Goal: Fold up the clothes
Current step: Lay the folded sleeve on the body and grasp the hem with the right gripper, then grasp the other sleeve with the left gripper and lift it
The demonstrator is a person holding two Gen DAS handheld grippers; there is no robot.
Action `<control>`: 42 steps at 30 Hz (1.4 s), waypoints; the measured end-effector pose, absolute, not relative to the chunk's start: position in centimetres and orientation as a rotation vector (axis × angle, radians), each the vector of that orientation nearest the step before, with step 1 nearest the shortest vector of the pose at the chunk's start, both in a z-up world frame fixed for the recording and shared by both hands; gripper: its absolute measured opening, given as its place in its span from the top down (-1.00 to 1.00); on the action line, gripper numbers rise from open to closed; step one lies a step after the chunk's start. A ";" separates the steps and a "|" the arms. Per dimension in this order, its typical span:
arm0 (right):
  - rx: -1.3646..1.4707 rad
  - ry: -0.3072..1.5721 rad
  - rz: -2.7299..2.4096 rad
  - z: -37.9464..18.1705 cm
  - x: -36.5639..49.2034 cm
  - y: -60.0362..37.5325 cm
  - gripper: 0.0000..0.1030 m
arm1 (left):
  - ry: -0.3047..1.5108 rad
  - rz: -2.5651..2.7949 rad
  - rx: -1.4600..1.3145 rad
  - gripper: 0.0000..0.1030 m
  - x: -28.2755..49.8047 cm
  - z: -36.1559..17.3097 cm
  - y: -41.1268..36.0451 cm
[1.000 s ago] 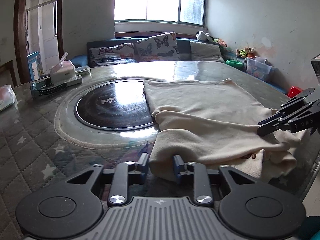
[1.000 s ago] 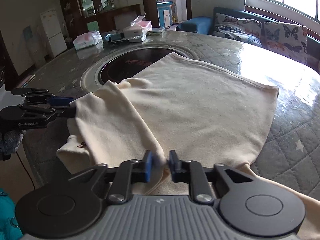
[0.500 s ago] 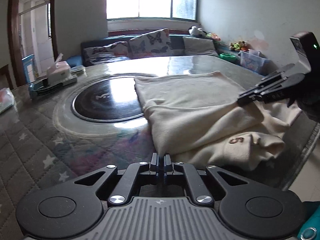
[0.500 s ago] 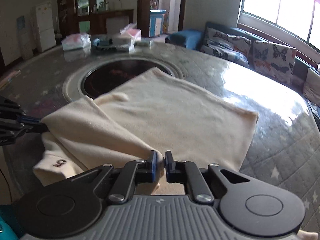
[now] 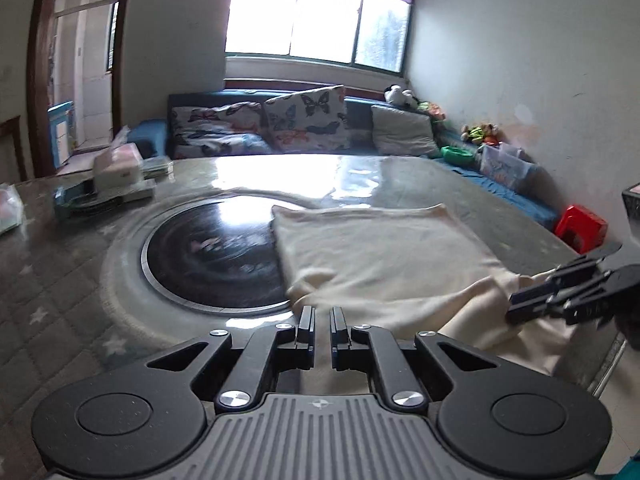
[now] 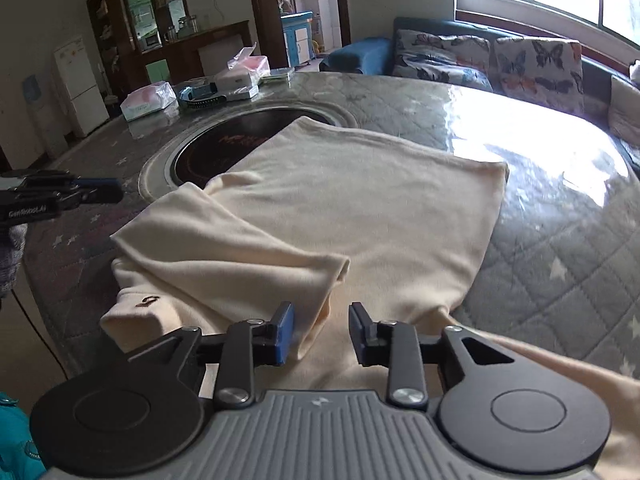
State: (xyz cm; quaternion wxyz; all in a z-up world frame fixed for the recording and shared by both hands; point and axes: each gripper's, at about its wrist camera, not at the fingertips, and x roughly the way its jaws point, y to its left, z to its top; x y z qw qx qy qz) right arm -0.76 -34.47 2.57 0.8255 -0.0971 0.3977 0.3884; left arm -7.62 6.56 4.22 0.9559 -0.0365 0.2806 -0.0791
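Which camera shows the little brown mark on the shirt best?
The right wrist view. There the brown mark sits in plain sight on the shirt's near folded corner. In the left wrist view, the shirt shows, but the mark cannot be seen.

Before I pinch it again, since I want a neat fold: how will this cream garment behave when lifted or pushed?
The cream garment is probably floppy: its folded sleeve sags and creases, so it should drape from a pinch. It looks light for its size. On the glossy table, a push would likely bunch or slide it.
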 end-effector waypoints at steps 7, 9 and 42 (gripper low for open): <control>-0.218 0.829 0.853 2.5 -1.9 -33.5 0.94 | 0.632 -0.166 -0.045 0.84 -3.1 1.8 5.0; -0.233 0.803 0.850 3.4 -2.4 -33.9 0.96 | 0.649 -0.156 -0.039 0.84 -2.7 1.1 5.2; -0.280 0.745 0.842 3.4 -3.6 -34.9 0.37 | 0.641 -0.139 0.050 0.59 -3.0 1.6 2.8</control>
